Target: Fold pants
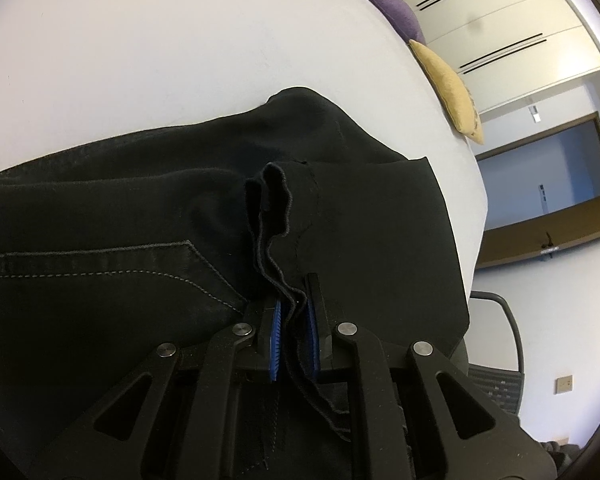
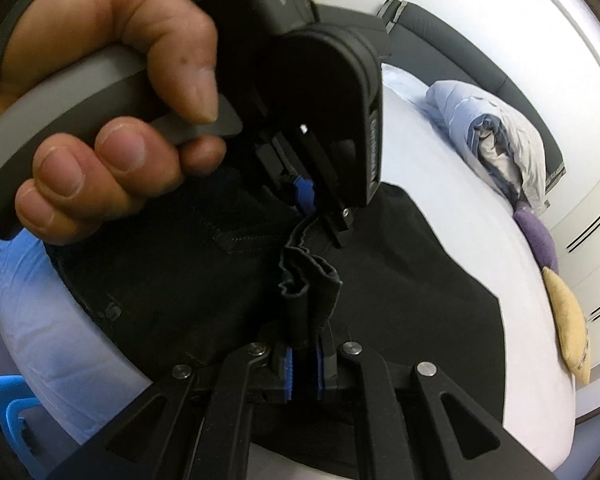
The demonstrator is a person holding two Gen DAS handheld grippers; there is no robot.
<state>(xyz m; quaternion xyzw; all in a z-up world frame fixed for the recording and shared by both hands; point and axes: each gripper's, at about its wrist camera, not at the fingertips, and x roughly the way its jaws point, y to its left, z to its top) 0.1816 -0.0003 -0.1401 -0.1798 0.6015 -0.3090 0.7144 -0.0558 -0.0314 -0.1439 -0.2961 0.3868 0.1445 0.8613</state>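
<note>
Both grippers clamp 1 bunched hem of the black pants (image 1: 148, 216): left gripper (image 1: 294, 320), right gripper (image 2: 305, 354), facing each other closely. Those pants lie spread across the white bed (image 1: 160, 48), beside 2 pillows.

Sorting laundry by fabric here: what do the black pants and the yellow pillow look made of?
Pants: matte black woven cloth, likely denim or cotton twill, judging by the grey contrast stitching and the limp, wavy hem. Yellow pillow: soft textile with a faint sheen, possibly velvet or chenille; hard to tell.

Open bed (image 1: 140, 60) beyond pants (image 1: 100, 220); pillows (image 1: 452, 84) line its edge.
</note>
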